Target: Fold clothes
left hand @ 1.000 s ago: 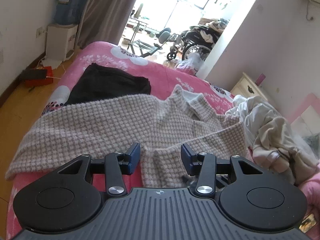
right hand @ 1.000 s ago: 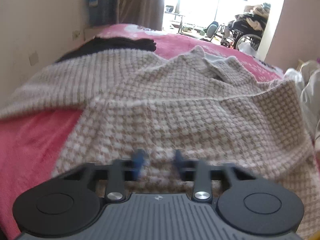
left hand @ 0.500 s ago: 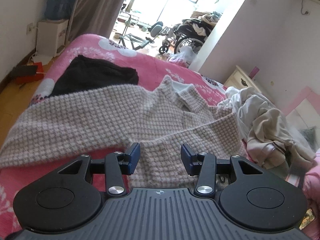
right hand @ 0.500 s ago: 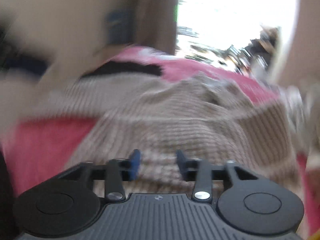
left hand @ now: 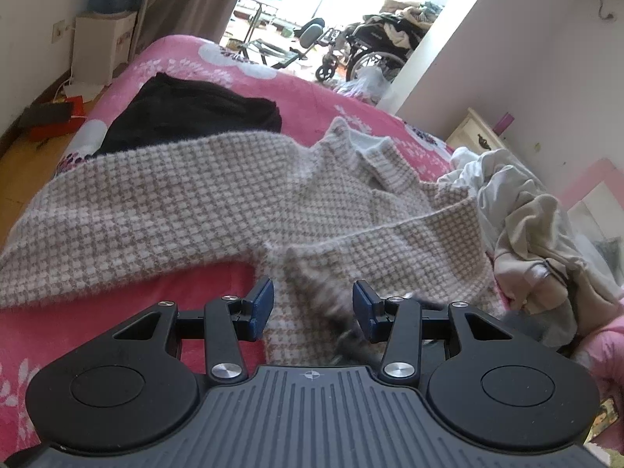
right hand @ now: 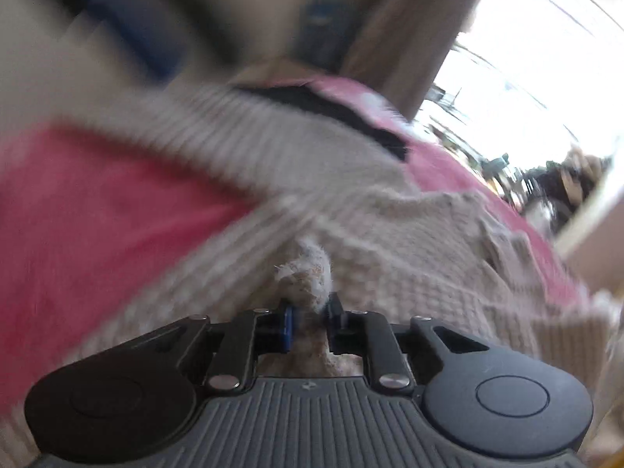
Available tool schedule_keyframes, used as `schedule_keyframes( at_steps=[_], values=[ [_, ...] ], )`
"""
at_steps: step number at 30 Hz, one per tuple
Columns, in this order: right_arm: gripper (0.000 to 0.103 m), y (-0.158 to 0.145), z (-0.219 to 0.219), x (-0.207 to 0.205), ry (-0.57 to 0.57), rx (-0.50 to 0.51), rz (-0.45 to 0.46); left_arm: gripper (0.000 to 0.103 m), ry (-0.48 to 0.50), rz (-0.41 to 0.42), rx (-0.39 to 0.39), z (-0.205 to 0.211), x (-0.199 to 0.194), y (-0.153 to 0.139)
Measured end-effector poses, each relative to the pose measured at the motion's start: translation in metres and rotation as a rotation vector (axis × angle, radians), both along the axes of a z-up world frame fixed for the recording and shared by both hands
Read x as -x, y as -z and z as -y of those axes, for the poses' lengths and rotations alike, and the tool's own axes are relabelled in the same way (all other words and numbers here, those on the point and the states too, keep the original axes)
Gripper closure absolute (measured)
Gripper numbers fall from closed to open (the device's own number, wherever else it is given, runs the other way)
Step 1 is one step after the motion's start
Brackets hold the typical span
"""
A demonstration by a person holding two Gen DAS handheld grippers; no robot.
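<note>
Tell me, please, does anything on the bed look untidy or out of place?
Yes. Beside the checked sweater, a pile of pale clothes lies crumpled at the bed's right edge, unfolded. The sweater itself lies askew, one sleeve crossing its body.

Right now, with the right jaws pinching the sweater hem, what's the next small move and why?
Probably bring the left gripper down onto the checked sweater hem and close. Its jaws stand open over the fabric, while the right gripper has just been closing and now pinches a bunch of the knit, so a second hold would let both lift the hem together.
</note>
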State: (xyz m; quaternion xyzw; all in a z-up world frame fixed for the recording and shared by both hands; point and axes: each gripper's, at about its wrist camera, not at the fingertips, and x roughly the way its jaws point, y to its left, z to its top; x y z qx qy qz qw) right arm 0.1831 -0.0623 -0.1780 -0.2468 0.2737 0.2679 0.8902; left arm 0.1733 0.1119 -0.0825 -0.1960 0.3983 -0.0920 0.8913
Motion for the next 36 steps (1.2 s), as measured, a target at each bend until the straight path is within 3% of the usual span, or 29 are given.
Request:
schedule_keyframes(
  at_steps=[4,7,10,13,15,17,19,25,29,32,34,36],
  values=[
    [0.089,-0.074,0.077,-0.024,0.195,-0.316,0.053,0.058,0.007,-0.016,0.007,-0.001,-0.009,0.005],
    [0.089,-0.15,0.173,-0.038,0.366,-0.508,0.169,0.058,0.023,-0.009,0.011,0.003,-0.015,0.005],
    [0.089,-0.215,0.29,-0.03,0.608,-0.628,0.311,0.058,0.038,-0.005,0.015,0.009,-0.018,0.004],
    [0.082,-0.244,0.406,-0.014,0.955,-0.7,0.429,0.058,0.054,-0.015,0.019,0.017,-0.019,0.006],
    [0.058,-0.237,0.468,0.01,1.207,-0.777,0.389,0.058,0.07,-0.024,0.021,0.023,-0.018,0.006],
    [0.058,-0.225,0.504,0.05,1.344,-0.891,0.381,0.058,0.096,-0.032,0.02,0.031,-0.016,0.006],
    [0.056,-0.212,0.516,0.095,1.347,-0.981,0.402,0.058,0.129,-0.041,0.012,0.039,-0.014,0.006],
    [0.053,-0.208,0.503,0.208,1.299,-0.908,0.308,0.058,0.267,-0.09,-0.03,0.067,-0.005,0.01],
    [0.05,-0.231,0.489,0.278,1.233,-0.74,0.232,0.058,0.354,-0.155,-0.061,0.09,0.005,0.017],
    [0.05,-0.257,0.471,0.32,1.164,-0.561,0.255,0.058,0.41,-0.174,-0.099,0.109,0.016,0.022],
    [0.05,-0.272,0.457,0.339,1.067,-0.484,0.288,0.058,0.438,-0.177,-0.128,0.12,0.023,0.025],
    [0.05,-0.277,0.444,0.341,0.981,-0.403,0.26,0.058,0.46,-0.183,-0.145,0.129,0.029,0.029]
  ],
)
